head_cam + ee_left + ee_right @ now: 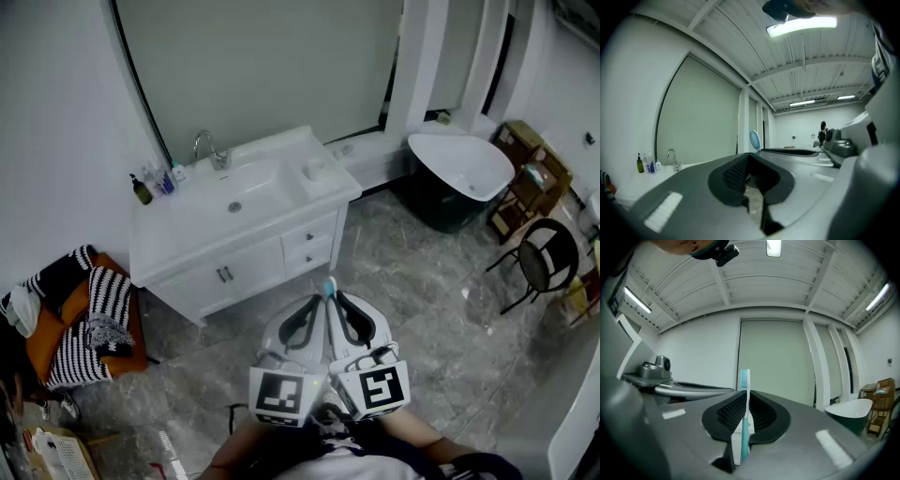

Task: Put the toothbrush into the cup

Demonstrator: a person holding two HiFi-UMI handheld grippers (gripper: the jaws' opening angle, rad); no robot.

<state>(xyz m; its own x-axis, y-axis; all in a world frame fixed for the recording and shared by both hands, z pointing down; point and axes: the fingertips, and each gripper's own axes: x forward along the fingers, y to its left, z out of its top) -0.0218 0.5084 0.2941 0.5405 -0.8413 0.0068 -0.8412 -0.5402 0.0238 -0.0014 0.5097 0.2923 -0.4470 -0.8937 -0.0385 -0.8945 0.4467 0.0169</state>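
At eleven o'clock from both claws stands the white sink tabletop (192,234). Left claw (749,163) is clenched, empty. Right claw (746,401) grips the upright teal toothbrush (744,427), bristles at twelve o'clock.

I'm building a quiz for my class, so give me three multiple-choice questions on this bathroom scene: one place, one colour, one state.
1. Where do the bottles stand? A) on the vanity, left of the faucet B) in the bathtub C) on the floor
2. What colour is the toothbrush handle? A) red B) teal C) black
3. How is the right hand-held gripper? A) open, empty B) shut on the toothbrush C) shut on a bottle
Answers: A, the head view shows them beside the faucet; B, its handle looks teal between the jaws; B, the jaws clamp the upright brush.
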